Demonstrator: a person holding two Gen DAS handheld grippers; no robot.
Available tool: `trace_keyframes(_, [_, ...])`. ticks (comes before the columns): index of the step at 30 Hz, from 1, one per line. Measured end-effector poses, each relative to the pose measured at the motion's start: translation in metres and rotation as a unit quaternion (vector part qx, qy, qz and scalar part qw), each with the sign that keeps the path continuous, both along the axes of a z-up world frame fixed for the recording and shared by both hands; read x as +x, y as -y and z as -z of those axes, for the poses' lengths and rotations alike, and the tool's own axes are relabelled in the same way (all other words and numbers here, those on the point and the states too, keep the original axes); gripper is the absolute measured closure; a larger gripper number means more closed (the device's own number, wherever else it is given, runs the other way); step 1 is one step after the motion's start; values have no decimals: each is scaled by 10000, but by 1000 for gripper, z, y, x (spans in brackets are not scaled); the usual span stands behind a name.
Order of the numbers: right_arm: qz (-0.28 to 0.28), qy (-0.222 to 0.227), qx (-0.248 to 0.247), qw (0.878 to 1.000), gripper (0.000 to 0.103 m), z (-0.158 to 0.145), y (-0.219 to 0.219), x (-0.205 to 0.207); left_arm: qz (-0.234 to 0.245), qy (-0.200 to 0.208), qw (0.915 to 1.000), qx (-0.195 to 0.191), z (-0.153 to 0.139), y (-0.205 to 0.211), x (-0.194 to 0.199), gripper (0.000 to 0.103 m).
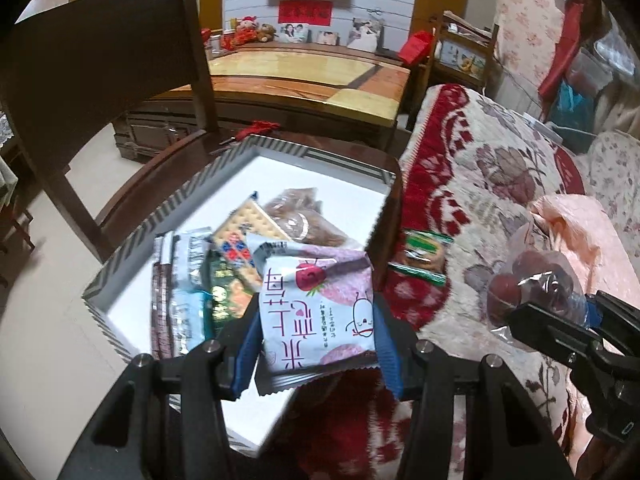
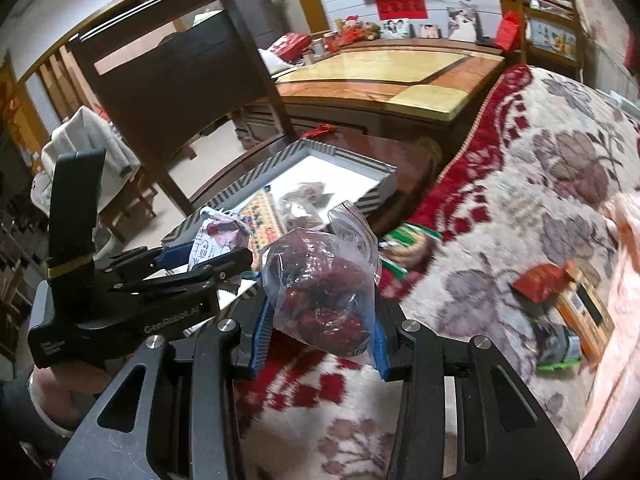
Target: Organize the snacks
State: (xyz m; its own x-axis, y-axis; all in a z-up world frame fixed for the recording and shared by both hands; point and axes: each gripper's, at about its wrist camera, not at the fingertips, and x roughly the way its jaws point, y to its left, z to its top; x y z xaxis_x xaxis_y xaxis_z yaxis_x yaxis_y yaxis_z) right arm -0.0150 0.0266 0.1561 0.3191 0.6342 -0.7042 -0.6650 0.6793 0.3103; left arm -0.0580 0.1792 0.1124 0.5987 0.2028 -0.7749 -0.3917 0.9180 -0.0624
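We are at the carry step. The left hand-held gripper (image 1: 316,336) pinches a strawberry snack packet (image 1: 316,308) above the near edge of the striped box (image 1: 160,216); its long axis runs along the fingers, print inverted. The right hand-held gripper (image 2: 320,320) pinches a clear bag of red dates (image 2: 320,300) over the floral blanket (image 2: 520,200), beside the box. Next: lower each over the box, then release.

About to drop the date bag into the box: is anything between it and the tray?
Yes. The left hand-held gripper with its pink packet sits over the box's near corner, beside the date bag. The far part of the box is bare.
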Motion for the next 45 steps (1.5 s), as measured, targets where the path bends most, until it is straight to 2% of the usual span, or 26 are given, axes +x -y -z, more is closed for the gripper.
trace_keyframes(17, [-444, -29, -60, 9990, 64, -3, -56, 1, -359, -15, 9993, 53, 3, -45, -11, 50])
trace_keyframes(21, [-491, -25, -68, 9988, 64, -4, -64, 3, -447, -22, 9988, 218, 2, -53, -11, 50])
trace_keyframes(25, [-540, -35, -82, 9985, 64, -4, -72, 5, -555, -25, 9984, 53, 3, -66, -12, 50])
trace_keyframes(45, [-798, -216, -144, 9965, 64, 11, -110, 18, -801, -194, 9966, -12, 17, -90, -11, 50])
